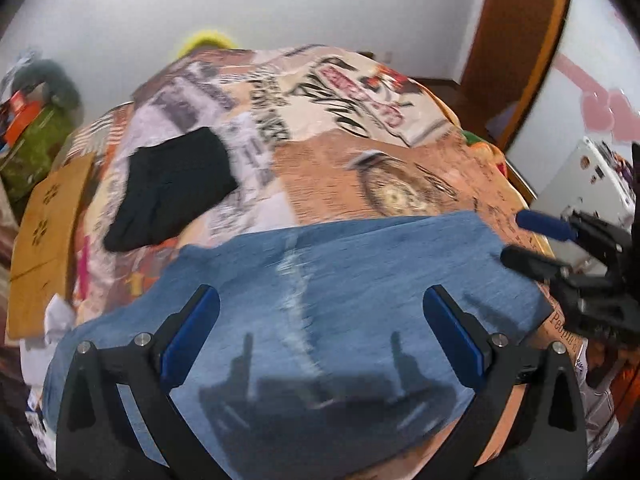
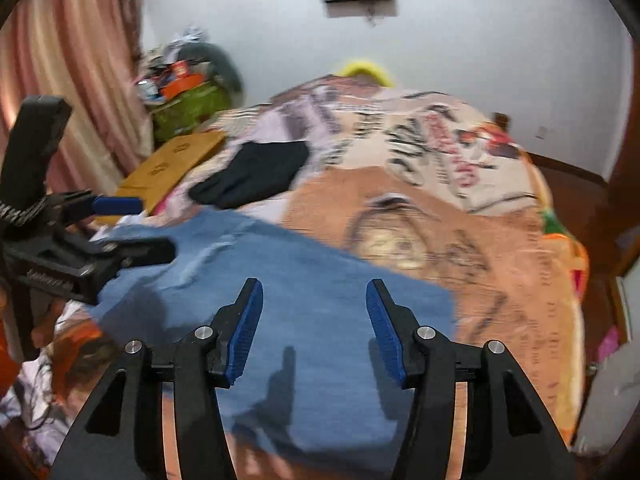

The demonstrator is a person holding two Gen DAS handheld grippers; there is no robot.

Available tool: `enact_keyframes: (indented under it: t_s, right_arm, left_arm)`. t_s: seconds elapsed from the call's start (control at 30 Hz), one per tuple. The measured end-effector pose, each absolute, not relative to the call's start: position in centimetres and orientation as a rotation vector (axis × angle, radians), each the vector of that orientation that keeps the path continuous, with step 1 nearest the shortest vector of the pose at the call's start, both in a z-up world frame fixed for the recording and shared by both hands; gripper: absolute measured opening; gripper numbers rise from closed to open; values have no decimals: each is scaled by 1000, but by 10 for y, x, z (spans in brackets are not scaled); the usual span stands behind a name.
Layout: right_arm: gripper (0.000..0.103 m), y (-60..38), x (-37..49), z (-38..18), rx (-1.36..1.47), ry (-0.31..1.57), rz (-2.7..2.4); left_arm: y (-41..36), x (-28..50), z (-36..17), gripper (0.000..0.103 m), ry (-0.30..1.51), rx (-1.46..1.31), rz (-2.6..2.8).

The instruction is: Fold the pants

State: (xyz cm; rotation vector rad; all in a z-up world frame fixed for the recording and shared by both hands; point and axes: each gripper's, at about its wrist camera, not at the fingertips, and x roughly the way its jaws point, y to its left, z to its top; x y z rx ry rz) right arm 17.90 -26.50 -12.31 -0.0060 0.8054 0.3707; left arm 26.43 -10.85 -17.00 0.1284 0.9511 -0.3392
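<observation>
Blue denim pants [image 1: 340, 280] lie folded flat on the patterned bedspread [image 1: 360, 184], with a faded seam down the middle. My left gripper [image 1: 320, 308] hovers above them, open and empty. My right gripper [image 2: 314, 300] hovers over the pants [image 2: 320, 320] too, open and empty. The right gripper also shows in the left wrist view [image 1: 516, 236] at the pants' right edge. The left gripper shows in the right wrist view [image 2: 156, 228] at the pants' left edge.
A folded black garment [image 1: 172, 192] lies farther back on the bed, also in the right wrist view [image 2: 252, 180]. A cardboard sheet [image 1: 44, 240] lies at the bed's left side. Cluttered bags [image 2: 184, 92] and a curtain [image 2: 72, 80] stand beyond. A wooden door frame [image 1: 520, 40] stands at right.
</observation>
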Motion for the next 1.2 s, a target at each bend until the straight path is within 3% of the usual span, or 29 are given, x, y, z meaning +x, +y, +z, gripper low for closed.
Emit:
enact_keyframes:
  t_s: [0.3, 0.4, 1.0, 1.2]
  right_arm:
    - [51, -296, 189, -181, 20, 1007, 349]
    - [51, -299, 176, -190, 23, 995, 346]
    - [52, -295, 147, -160, -37, 1006, 282]
    - [63, -268, 142, -129, -80, 915, 305]
  left_arm:
    - [-177, 281, -225, 103, 1084, 239, -394]
    - [-185, 276, -247, 103, 1101, 305, -369]
    - [-135, 244, -229, 103, 1083, 191, -301]
    - [-88, 226, -194, 103, 988, 137, -207]
